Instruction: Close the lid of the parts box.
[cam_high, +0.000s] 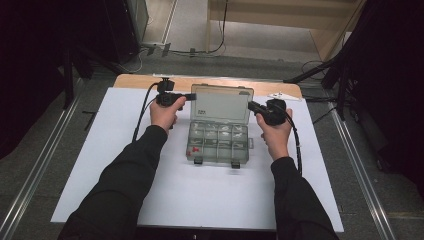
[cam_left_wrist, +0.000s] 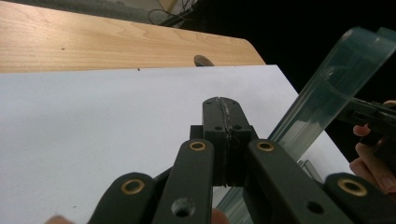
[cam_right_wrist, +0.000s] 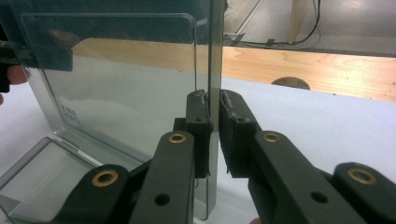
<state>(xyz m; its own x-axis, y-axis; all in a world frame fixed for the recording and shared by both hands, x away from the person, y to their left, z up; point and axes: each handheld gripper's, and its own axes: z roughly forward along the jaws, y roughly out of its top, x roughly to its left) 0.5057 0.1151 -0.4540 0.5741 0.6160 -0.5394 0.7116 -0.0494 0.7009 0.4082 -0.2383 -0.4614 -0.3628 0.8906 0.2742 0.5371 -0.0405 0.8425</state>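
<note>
A clear plastic compartment box (cam_high: 218, 142) lies mid-table on the white sheet, its lid (cam_high: 222, 102) standing upright. In the right gripper view my right gripper (cam_right_wrist: 214, 135) straddles the lid's (cam_right_wrist: 116, 88) right edge. One pad lies against it and the other stands a sliver off, so the jaws are slightly open. From above, the right gripper (cam_high: 256, 107) sits at the lid's right side. My left gripper (cam_high: 190, 96) is at the lid's upper left corner. Its jaws (cam_left_wrist: 224, 123) are shut with nothing between them, and the lid (cam_left_wrist: 327, 93) leans just to their right.
Small red parts (cam_high: 195, 149) lie in a front-left compartment of the box. The white sheet (cam_high: 125, 130) covers a wooden table (cam_high: 145, 80) whose far edge shows bare. Cables trail from both grippers. Dark stands and floor rails flank the table.
</note>
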